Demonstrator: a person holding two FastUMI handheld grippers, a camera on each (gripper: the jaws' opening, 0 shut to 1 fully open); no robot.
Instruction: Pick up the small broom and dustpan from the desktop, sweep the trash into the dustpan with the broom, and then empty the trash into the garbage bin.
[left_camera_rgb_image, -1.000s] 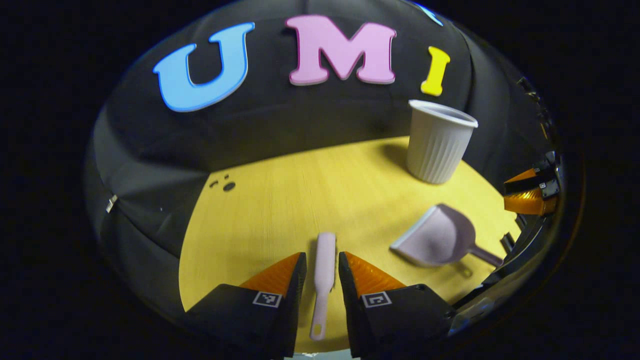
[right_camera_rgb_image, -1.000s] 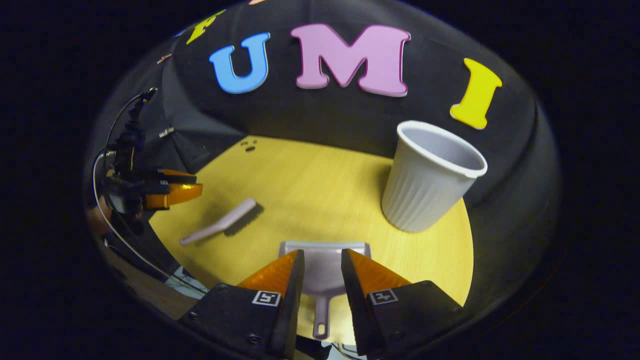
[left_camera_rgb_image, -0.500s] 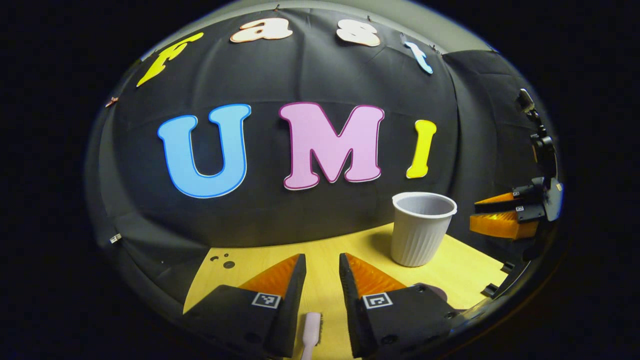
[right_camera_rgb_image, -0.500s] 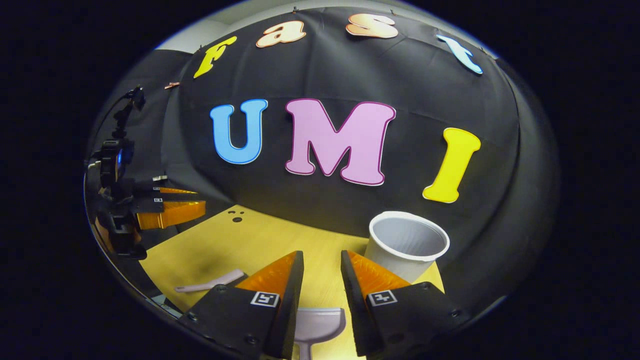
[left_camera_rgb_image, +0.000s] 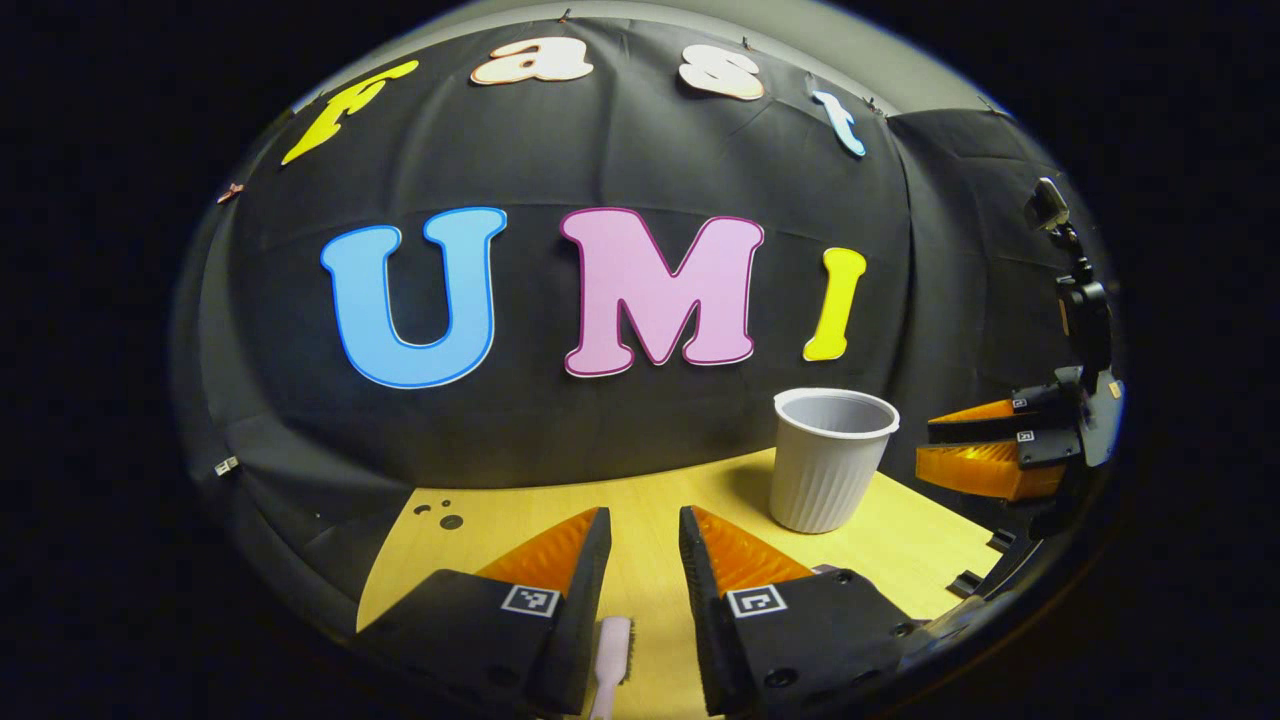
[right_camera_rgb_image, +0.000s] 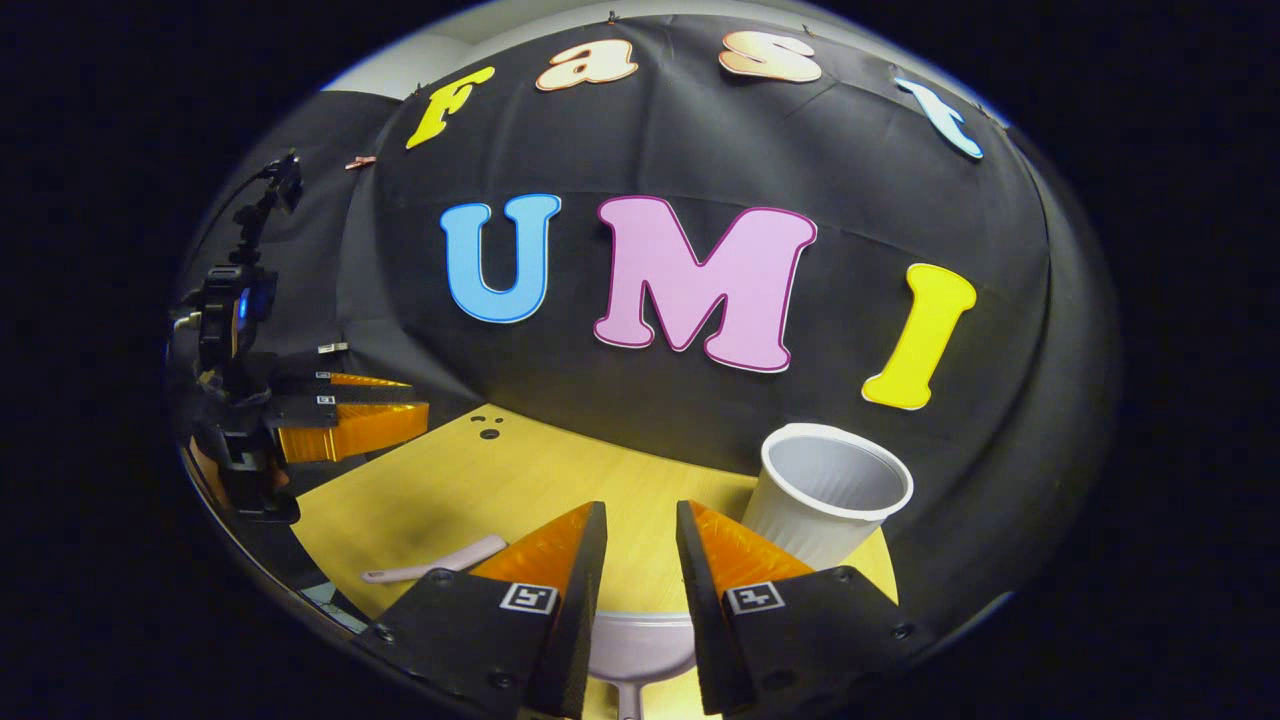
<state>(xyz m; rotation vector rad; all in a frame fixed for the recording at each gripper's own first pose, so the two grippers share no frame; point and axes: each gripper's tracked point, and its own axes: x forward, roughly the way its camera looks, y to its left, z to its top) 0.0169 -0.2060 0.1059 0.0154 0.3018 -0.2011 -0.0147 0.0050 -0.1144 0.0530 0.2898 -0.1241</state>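
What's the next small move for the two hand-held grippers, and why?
Probably tilt both down toward the desktop again. The left hand-held gripper is open with only the broom tip showing low between its fingers; the right hand-held gripper is open above the dustpan. Neither tool is gripped yet, and both lie flat on the wood near the garbage bin.

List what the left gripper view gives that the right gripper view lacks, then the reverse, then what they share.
Left gripper view's extras: the right tool at the far right, and the broom's head seen close, between the open left tool's fingers.
Right gripper view's extras: the dustpan lying under its own open tool, the left tool hovering at the left, and the broom at full length, flat on the table.
Shared: the white bin, the yellow table, its small dark spots, and the black cloth wall.
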